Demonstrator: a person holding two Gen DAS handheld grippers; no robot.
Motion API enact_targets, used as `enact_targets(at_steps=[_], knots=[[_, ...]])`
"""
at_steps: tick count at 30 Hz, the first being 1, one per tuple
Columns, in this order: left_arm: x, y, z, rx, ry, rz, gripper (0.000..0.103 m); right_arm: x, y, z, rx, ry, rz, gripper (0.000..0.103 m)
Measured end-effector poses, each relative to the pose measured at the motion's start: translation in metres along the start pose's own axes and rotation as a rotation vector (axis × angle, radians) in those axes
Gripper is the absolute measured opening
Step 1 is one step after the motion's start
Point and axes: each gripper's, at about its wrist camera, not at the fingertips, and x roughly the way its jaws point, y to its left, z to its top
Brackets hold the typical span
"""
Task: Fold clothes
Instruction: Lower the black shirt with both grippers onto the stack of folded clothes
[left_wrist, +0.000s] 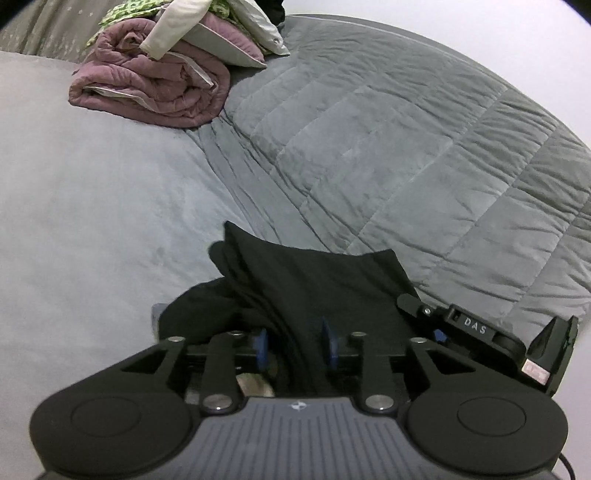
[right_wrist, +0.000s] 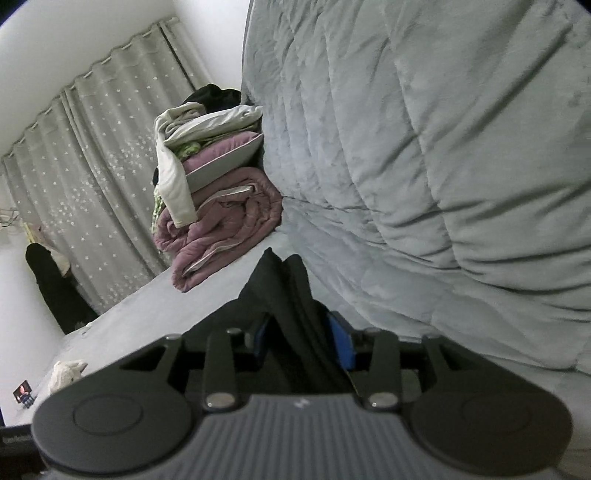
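On bed (left_wrist: 92, 192): black garment (left_wrist: 314, 280) (bunched)

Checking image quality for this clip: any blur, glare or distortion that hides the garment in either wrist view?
Left wrist view: sharp, soft even light, fisheye bows the quilt; the black garment shows little fold detail. Right wrist view: horizon tilted, quilt slightly soft, no glare.

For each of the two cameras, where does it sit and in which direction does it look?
Left wrist: on the left hand-held gripper, facing across the bed's grey quilt; black garment between its pads, right hand-held gripper beside.
Right wrist: on the right hand-held gripper, facing the curtain; black garment between its pads.
Shared: garment, quilt, purple blanket pile.
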Motion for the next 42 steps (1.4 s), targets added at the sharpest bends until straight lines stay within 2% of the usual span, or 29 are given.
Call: enact_targets(at_steps=[4,7,9,12,18,20,23,27,30,33,38,42], knots=[[-0.004,0.006,0.007,-0.033,0.015,-0.013,0.035,-0.004,-0.001,-0.003,0.002,-0.003,-0.03,0.037],[-0.01,0.006,0.006,-0.011,0.018,0.014,0.038,-0.009,-0.007,-0.004,0.035,-0.018,-0.051,0.039],[-0.014,0.008,0.005,-0.003,0.017,0.032,0.043,-0.01,-0.009,-0.004,0.054,-0.032,-0.076,0.041],[-0.02,0.012,0.01,-0.026,0.021,0.039,0.045,-0.013,-0.01,-0.005,0.071,-0.061,-0.109,0.043],[-0.036,0.008,0.025,-0.006,-0.039,0.069,0.045,-0.023,-0.002,-0.004,0.041,-0.131,-0.21,0.043],[-0.04,0.004,0.029,0.006,-0.056,0.059,0.045,-0.028,-0.002,-0.002,0.054,-0.16,-0.209,0.043],[-0.042,-0.01,0.03,0.059,-0.077,0.028,0.045,-0.033,0.004,-0.001,0.055,-0.178,-0.149,0.043],[-0.036,-0.026,0.024,0.114,-0.078,-0.005,0.045,-0.033,0.031,-0.004,-0.044,-0.19,-0.072,0.043],[-0.022,-0.027,0.019,0.11,-0.048,-0.021,0.045,-0.027,0.05,-0.008,-0.112,-0.17,-0.001,0.043],[-0.005,-0.027,0.013,0.103,-0.009,-0.016,0.044,-0.015,0.058,-0.013,-0.147,-0.106,0.043,0.043],[0.008,-0.03,-0.008,0.168,0.012,0.028,0.044,0.005,0.062,-0.022,-0.174,0.019,-0.006,0.043],[0.013,-0.034,-0.019,0.222,0.002,0.061,0.044,0.014,0.065,-0.03,-0.213,0.04,-0.02,0.042]])
